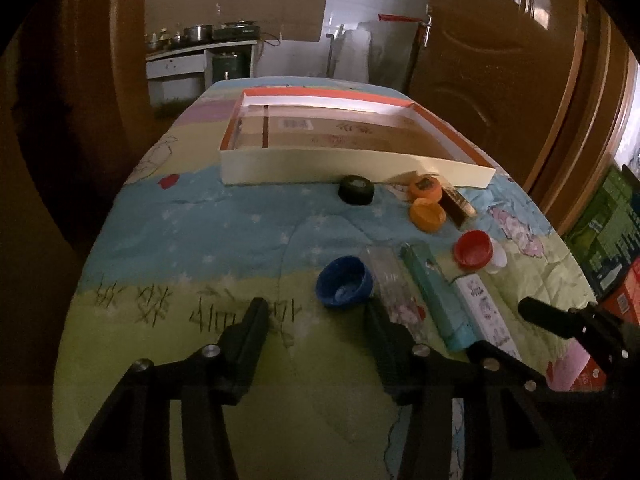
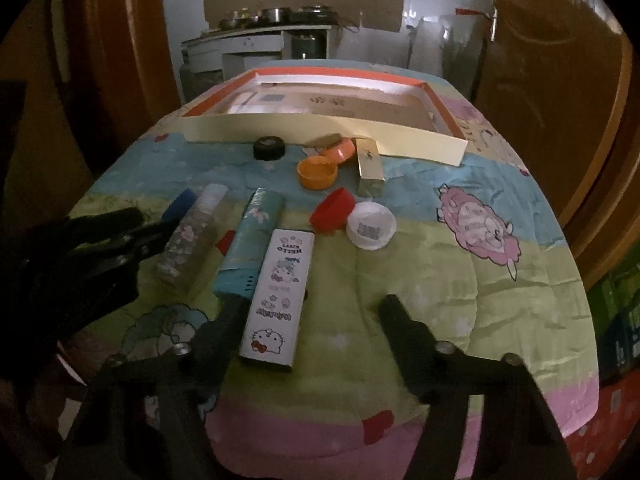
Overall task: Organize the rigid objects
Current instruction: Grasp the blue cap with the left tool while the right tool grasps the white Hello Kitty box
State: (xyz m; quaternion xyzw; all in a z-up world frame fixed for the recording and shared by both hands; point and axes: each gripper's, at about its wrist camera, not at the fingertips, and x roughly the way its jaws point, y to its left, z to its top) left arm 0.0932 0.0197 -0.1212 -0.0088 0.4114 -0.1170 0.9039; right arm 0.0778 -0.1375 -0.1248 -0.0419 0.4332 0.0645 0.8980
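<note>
The biggest worry is the quilt (image 2: 460, 280) covering the tabletop: it is soft and creased, so I judge that anything I nudge may tip or slide instead of staying put for a grasp. The shallow cardboard tray (image 1: 352, 170) at the upper middle of both views has a low front wall, and the black cap (image 1: 357, 189) sits just beside it.

My right gripper (image 2: 310, 312) stands open. At the lower middle of the right view the white box (image 2: 277, 300) lies between its fingers, the left finger close against the box's edge and the right one well apart. Closing off-centre like this could, I think, twist the box or push it into the teal box (image 2: 252, 248) touching its left side.

My left gripper (image 1: 318, 316) is open and empty, and the blue cap (image 1: 345, 286) lies just ahead of it. The clear bottle (image 1: 394, 288) beside its right finger looks round and may roll if I clip it.

The white box reads "HELLO KITTY", upside down to me. The quilt's large handwritten characters and the tray's printed label are too blurred to read.
</note>
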